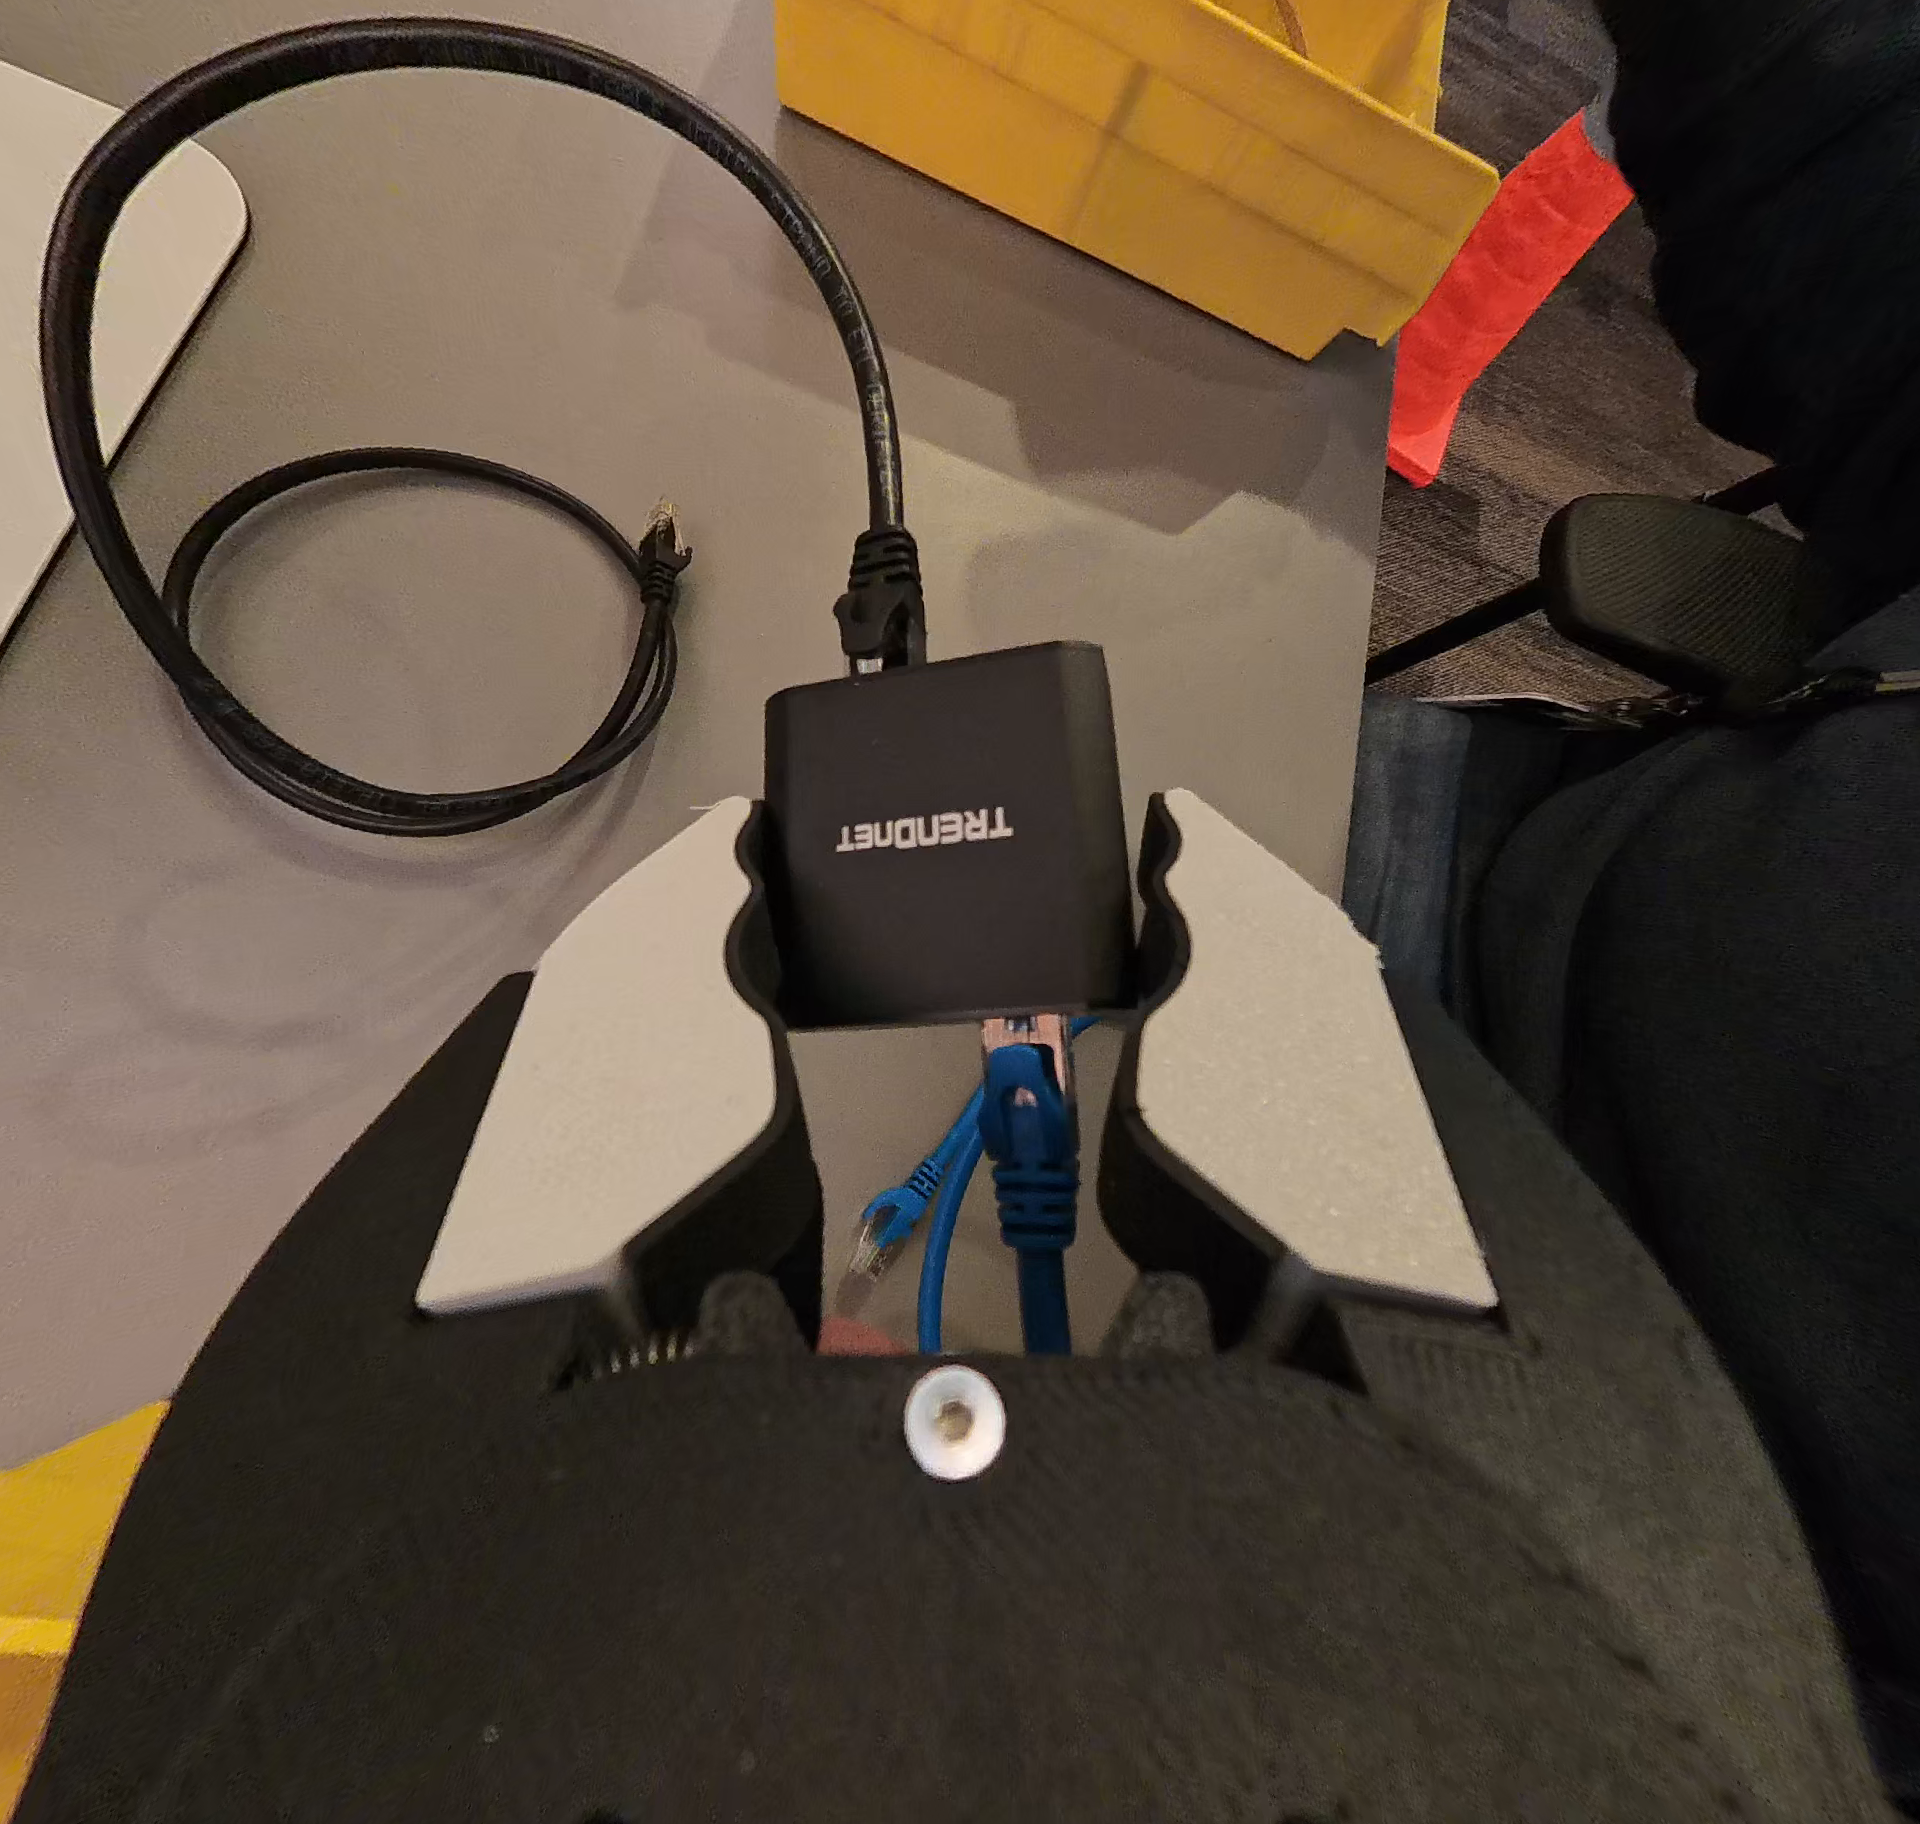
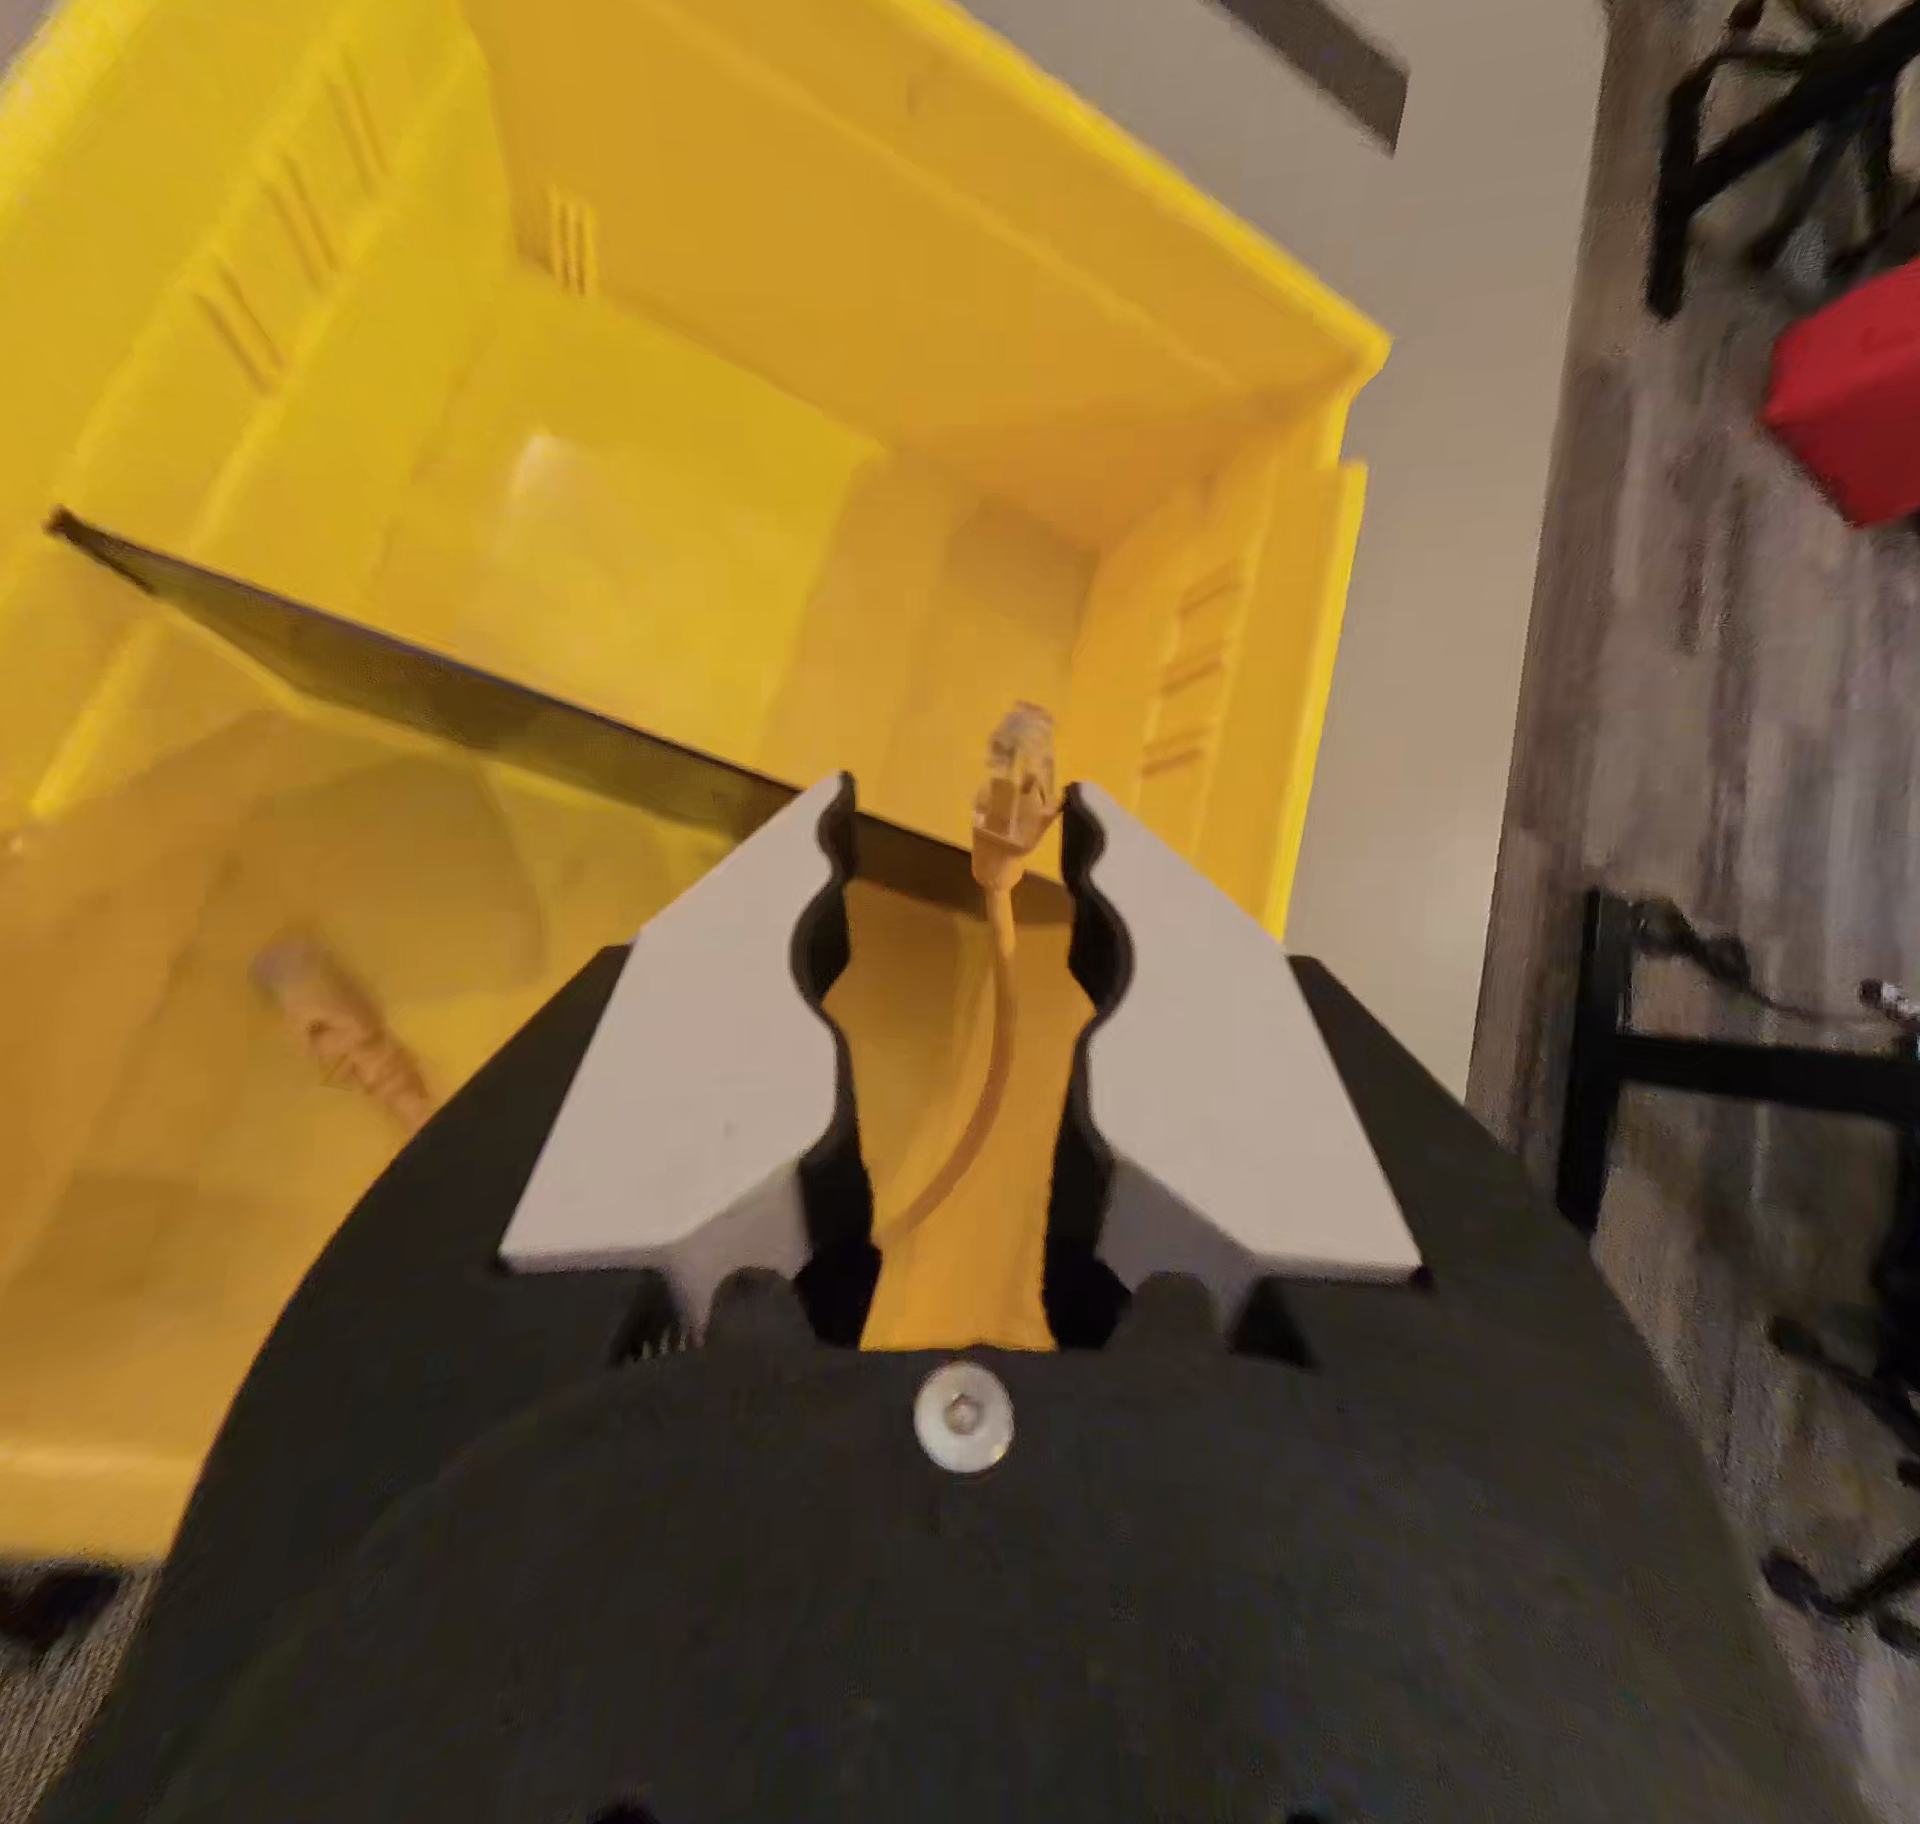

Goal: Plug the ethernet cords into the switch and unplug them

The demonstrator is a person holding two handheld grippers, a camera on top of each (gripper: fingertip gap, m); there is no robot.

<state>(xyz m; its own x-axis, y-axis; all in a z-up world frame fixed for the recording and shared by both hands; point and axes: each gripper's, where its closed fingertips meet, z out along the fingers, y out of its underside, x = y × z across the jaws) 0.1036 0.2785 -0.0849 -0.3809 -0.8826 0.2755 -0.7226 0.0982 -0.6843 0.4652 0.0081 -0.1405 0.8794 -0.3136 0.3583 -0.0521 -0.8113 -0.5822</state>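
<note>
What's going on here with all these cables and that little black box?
A person is working two hand-held tools. The left tool is clamped on a small black switch on the grey table; a black cord and a blue cord are plugged into it. The right tool is over a yellow bin, open around the plug of a yellow cord, not yet gripping it.

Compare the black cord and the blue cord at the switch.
The black cord enters the switch's far side; the blue cord enters the near side, between the left gripper's fingers. The black cord loops wide across the table; the blue cord runs back under the gripper. Each has one end plugged in and one end loose.
</note>
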